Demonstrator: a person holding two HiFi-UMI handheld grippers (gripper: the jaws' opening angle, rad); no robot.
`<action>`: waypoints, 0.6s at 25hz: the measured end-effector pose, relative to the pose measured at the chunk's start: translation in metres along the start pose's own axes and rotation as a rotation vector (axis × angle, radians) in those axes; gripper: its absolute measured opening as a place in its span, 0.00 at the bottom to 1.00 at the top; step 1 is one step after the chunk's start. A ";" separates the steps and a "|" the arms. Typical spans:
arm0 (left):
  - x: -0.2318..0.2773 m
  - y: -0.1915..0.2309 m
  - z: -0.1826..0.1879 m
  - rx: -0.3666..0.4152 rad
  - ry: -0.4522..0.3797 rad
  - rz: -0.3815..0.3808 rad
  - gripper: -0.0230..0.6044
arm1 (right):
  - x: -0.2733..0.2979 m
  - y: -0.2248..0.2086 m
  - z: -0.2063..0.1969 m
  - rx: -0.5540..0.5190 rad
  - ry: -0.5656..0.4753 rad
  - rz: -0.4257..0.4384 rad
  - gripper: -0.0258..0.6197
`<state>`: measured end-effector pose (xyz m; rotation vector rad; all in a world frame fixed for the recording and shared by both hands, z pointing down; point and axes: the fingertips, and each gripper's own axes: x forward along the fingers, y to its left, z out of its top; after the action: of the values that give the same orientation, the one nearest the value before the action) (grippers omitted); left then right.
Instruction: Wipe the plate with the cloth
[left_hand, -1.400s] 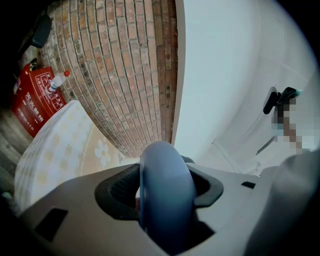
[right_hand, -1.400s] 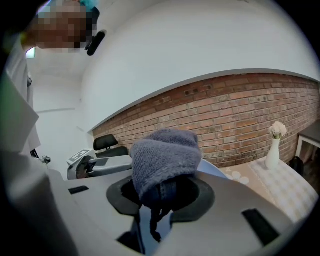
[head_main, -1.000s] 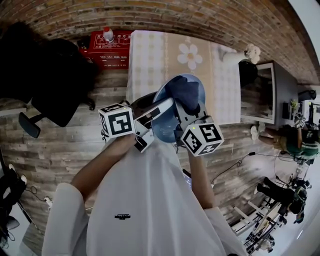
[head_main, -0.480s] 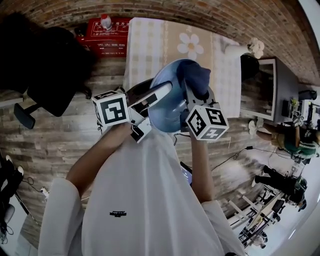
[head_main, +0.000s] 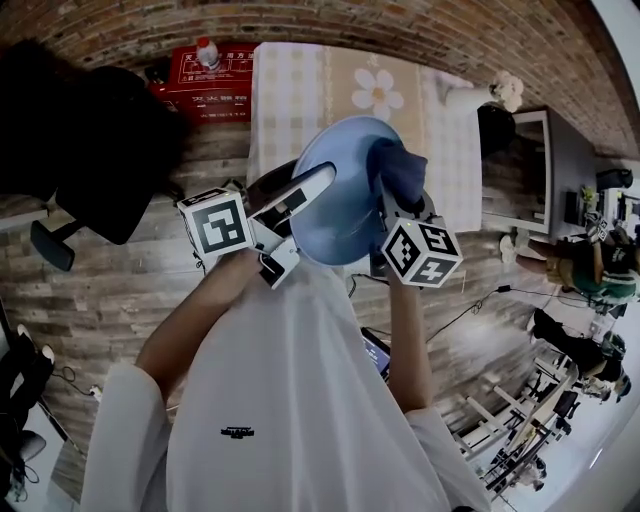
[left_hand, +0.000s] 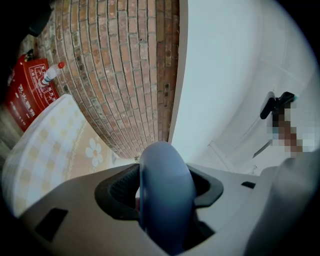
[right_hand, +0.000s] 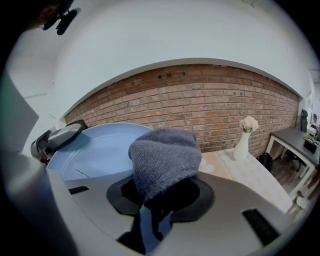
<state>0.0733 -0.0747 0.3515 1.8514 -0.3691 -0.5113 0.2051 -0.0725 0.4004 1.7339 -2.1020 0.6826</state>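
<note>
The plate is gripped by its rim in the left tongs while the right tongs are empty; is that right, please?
Not quite: the right tongs are not empty. The right gripper view shows them shut on a dark blue cloth, held at the plate. The rest stands: the left tongs grip the plate by its rim.

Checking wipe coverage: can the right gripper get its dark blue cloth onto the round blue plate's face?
Probably yes: the left gripper holds the round blue plate by its rim only, its face open, and the right gripper's dark blue knitted cloth sits beside it.
</note>
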 end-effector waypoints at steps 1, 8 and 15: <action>-0.001 0.000 0.001 0.002 0.002 0.001 0.45 | -0.002 0.000 -0.004 0.002 0.013 -0.002 0.25; -0.001 0.001 0.005 0.001 -0.002 0.001 0.45 | -0.015 -0.002 -0.025 -0.032 0.088 -0.008 0.25; -0.001 0.002 0.008 0.001 -0.003 0.004 0.45 | -0.027 0.013 -0.042 -0.088 0.153 0.010 0.25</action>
<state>0.0682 -0.0807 0.3510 1.8504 -0.3748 -0.5111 0.1962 -0.0252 0.4190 1.5737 -2.0073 0.6922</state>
